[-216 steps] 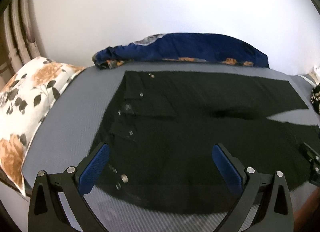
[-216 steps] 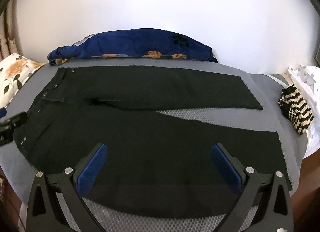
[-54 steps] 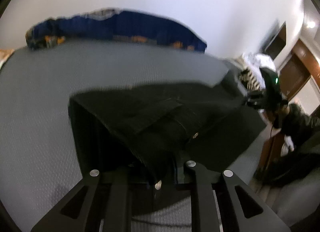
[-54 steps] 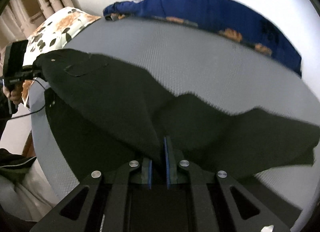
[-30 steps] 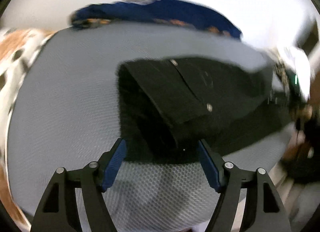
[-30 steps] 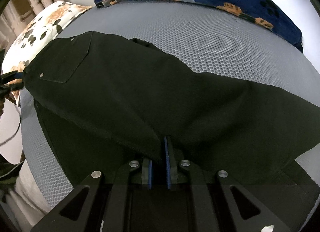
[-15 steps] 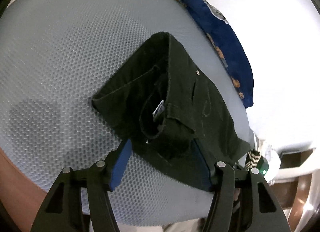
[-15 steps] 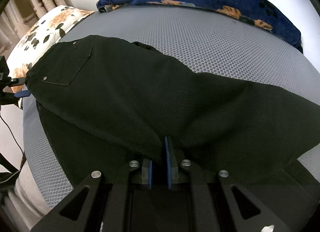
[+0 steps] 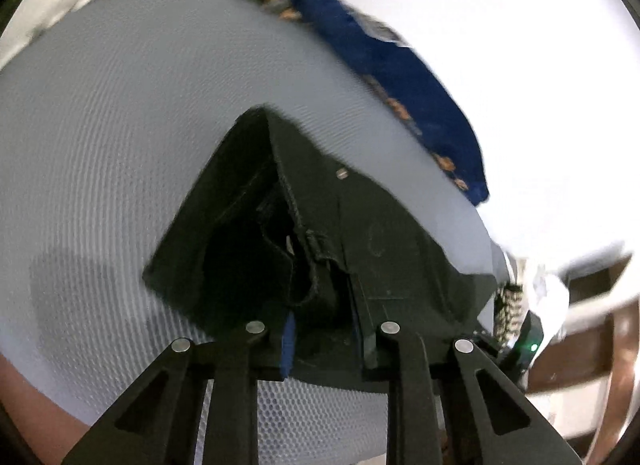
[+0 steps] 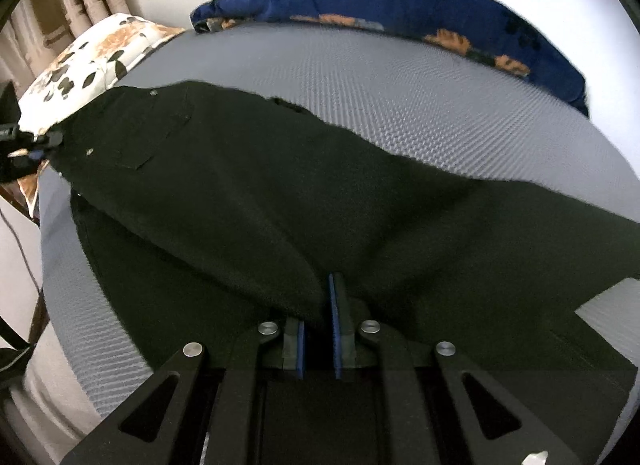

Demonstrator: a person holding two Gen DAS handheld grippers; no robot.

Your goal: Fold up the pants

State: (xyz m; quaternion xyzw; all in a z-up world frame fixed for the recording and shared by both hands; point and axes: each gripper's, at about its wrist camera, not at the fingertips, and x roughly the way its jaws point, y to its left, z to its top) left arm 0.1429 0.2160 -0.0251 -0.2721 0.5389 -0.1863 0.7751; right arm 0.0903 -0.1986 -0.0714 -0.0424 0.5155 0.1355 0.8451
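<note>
Black pants (image 10: 256, 193) lie on a grey mesh bed cover (image 10: 420, 97), one leg folded over the other. My right gripper (image 10: 318, 329) is shut on a fold of the pants' leg fabric at the near edge. In the left wrist view my left gripper (image 9: 324, 329) is closed around the bunched waistband end of the pants (image 9: 320, 233), whose open waist faces the camera. The left gripper also shows at the far left of the right wrist view (image 10: 32, 145), at the waistband corner.
A blue floral blanket (image 10: 400, 9) lies rolled along the far edge of the bed by the white wall. A floral pillow (image 10: 92, 61) sits at the left end. A striped cloth (image 9: 508, 313) and a wooden frame (image 9: 600, 329) stand beyond the right end.
My left gripper, open half a second ago, has narrowed onto the waistband end and swung closer. My right gripper stays shut on the leg fabric, hardly moved.
</note>
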